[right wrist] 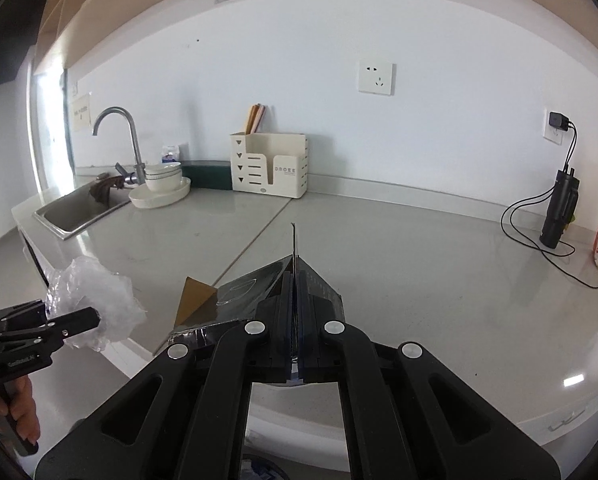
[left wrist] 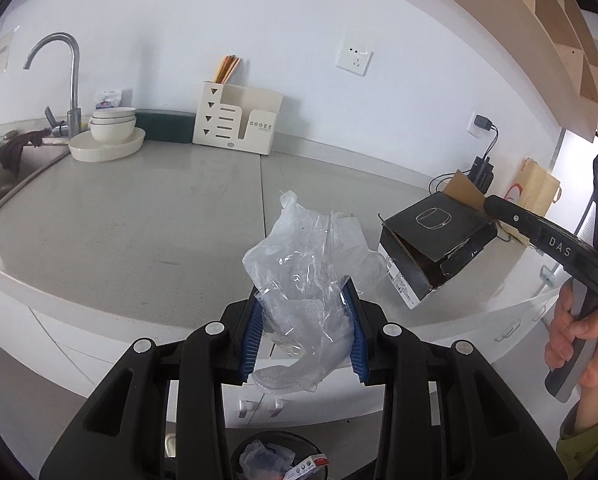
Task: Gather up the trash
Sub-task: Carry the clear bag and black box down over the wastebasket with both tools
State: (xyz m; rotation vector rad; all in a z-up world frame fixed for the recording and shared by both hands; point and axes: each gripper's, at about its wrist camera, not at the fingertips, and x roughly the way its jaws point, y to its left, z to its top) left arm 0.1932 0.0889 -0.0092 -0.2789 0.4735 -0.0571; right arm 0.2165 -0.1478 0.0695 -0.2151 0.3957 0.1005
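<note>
White wall and a pale grey surface (left wrist: 147,216) fill both views, the fisheye bending their edges. At ten o'clock a steel sink (right wrist: 75,212) is cut off in the left wrist view; one curved tap (left wrist: 69,80) stands behind it and a dark cloth (left wrist: 15,152) hangs over its rim. One cream organiser (left wrist: 239,120) at twelve o'clock reads roughly "DROEE", with smaller print below it too tiny to make out. Beside the tap, three white bowls (left wrist: 113,122) are stacked in one shallow dish. Two wall sockets (right wrist: 376,78) show; the one at two o'clock carries a black charger (right wrist: 559,121) with cables running to a black device. A paper note at ten o'clock is unreadable.

One black box (left wrist: 439,240), flaps torn open, is clamped by a thin flap in the fully closed jaws of the right gripper (right wrist: 297,320), held above the surface edge; its side label is illegible. One wad of clear plastic wrap (left wrist: 311,280) sits pinched in the narrow jaws of the left gripper (left wrist: 305,328). At six o'clock a bin (left wrist: 277,458) is mostly hidden, wrappers inside. "DAS" marks the right gripper's arm.
</note>
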